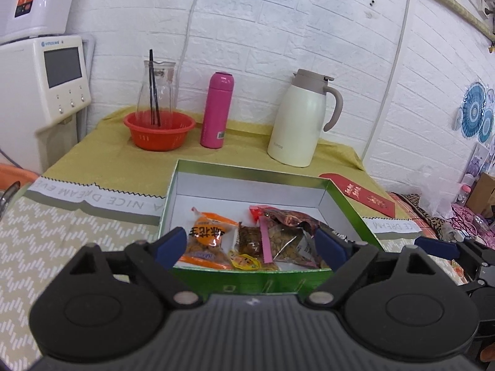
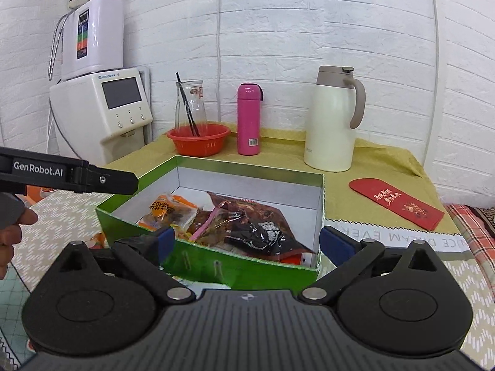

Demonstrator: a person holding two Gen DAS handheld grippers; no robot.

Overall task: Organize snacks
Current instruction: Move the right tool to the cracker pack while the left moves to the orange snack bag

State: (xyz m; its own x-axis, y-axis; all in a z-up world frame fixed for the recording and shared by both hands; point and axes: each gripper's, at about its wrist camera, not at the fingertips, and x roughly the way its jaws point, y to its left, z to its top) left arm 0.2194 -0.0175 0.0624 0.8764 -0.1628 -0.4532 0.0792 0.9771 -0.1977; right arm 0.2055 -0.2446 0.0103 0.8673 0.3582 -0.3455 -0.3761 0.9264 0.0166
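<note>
Item: green box [image 1: 349, 204], open-topped, white inside, on the patterned cloth toward the near edge of the table [image 1: 92, 160]; its long axis runs side to side across the left wrist view

Contents: snacks heaped in the near half of the box, the far half bare
- orange packet [image 1: 205, 241], near-left corner, black Chinese characters on the front, not legible to me
- dark brown bag [image 2: 263, 225], on the right side of the heap, white print too crumpled to read
- clear bag of nuts [image 1: 287, 241] with a pink strip along one side
- small yellow wrapped sweets [image 1: 244, 261] against the near wall

Left gripper [image 1: 250, 244]: jaws spread wide, nothing between the pads; snacks lie straight ahead and just below, over the near wall of the box

Right gripper [image 2: 247, 242]: jaws released and empty, straddling the box's near corner; dark brown bag dead ahead

Judgement: both sit about equally near the box; the left lines up with the orange packet, the right with the dark bag

Writing:
- "GenRobot.AI", on the left gripper's side, right wrist view
- "A NICE DREAM EVE…", cloth border [image 1: 117, 199], upside down
- red envelope [image 2: 399, 202], near the table's right edge, gold characters
</note>
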